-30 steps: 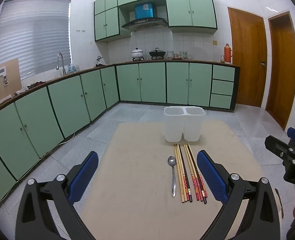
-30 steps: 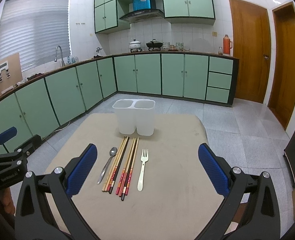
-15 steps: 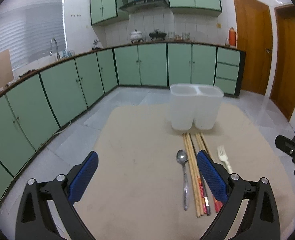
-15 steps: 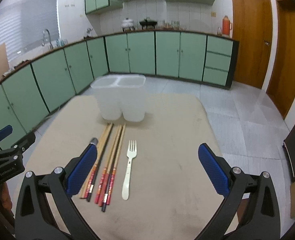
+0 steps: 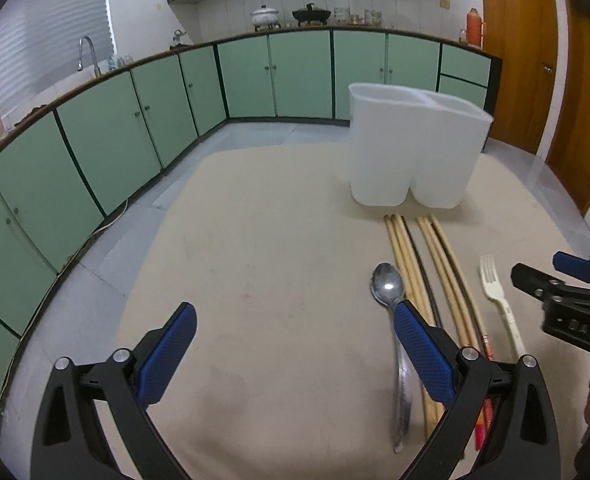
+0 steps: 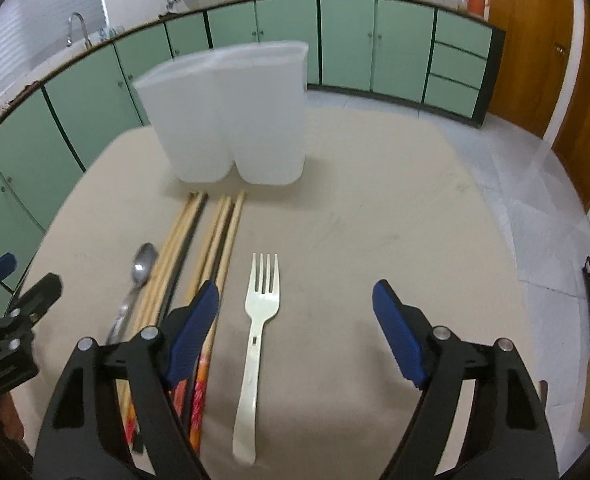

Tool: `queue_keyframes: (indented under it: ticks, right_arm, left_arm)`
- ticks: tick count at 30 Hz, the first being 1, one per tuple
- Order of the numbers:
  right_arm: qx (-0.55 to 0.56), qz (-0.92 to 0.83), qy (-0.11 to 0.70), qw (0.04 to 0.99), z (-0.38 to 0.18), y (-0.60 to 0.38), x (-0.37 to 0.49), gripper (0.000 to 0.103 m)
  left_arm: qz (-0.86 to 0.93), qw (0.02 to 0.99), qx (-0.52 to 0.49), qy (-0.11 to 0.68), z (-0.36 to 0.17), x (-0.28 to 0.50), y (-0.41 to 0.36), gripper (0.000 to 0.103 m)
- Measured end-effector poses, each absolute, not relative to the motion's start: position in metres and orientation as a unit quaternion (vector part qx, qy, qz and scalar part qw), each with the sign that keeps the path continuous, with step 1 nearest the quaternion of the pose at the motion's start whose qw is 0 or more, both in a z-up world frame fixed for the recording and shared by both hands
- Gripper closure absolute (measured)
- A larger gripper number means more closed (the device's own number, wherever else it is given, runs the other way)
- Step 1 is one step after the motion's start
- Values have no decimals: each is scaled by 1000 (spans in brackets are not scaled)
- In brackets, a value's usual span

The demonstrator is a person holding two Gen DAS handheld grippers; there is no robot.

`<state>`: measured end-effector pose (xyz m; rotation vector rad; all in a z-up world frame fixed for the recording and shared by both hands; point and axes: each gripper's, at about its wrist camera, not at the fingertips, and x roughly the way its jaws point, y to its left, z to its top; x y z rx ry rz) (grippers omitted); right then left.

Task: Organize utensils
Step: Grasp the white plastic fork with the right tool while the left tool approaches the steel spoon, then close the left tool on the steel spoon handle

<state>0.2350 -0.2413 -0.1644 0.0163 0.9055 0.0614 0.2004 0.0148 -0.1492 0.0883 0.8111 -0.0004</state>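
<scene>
A white two-compartment holder (image 5: pixel 413 148) stands on the beige table (image 5: pixel 263 248); it also shows in the right wrist view (image 6: pixel 231 120). In front of it lie a metal spoon (image 5: pixel 389 292), several chopsticks (image 5: pixel 435 264) and a cream plastic fork (image 5: pixel 499 304). My left gripper (image 5: pixel 295 344) is open low over the table, its right finger above the spoon handle. My right gripper (image 6: pixel 295 328) is open, with the fork (image 6: pixel 259 320) between its fingers and the chopsticks (image 6: pixel 199 256) and spoon (image 6: pixel 139 276) to its left.
Green kitchen cabinets (image 5: pixel 135 128) curve round the left and back. Wooden doors (image 5: pixel 535 60) stand at the right. The right gripper shows at the right edge of the left wrist view (image 5: pixel 567 300). Tiled floor surrounds the table.
Both grippers have moved forward and down toward the utensils. The holder and utensils look larger and closer. Both stay open.
</scene>
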Motion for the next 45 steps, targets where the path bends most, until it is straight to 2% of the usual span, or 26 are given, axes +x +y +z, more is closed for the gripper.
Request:
queue_keyframes:
  ticks: [7,9,10,13,14,32,45]
  right_arm:
    - [4,22,463,886,-190,-230,255,38]
    - [9,23,469,883,-194,-228,259,46]
    - [7,20,466,884,-196,-227,260,47]
    - [-3,26,459,888,-197,-222,263,71]
    - [0,32,461,887,-196,-222,264,82]
    - [17,44,467,883,-188,-242,268,83]
    - [16,46,468,883,-192,-238,262,82]
  left_arm:
    - [-4,911,39,411,-159,215,12,6]
    - [-10,909,39,415,-159,218,10,6]
    - [-13,908,39,416,-159,219,8,6]
    - [-20,905,44,422,-162,224,2,6]
    - [-21,905,44,424,-163,226,0,6]
    - [-28,881,56,470,-198,239,-18,7]
    - [-15,884,47,464,-190,240,-1,8]
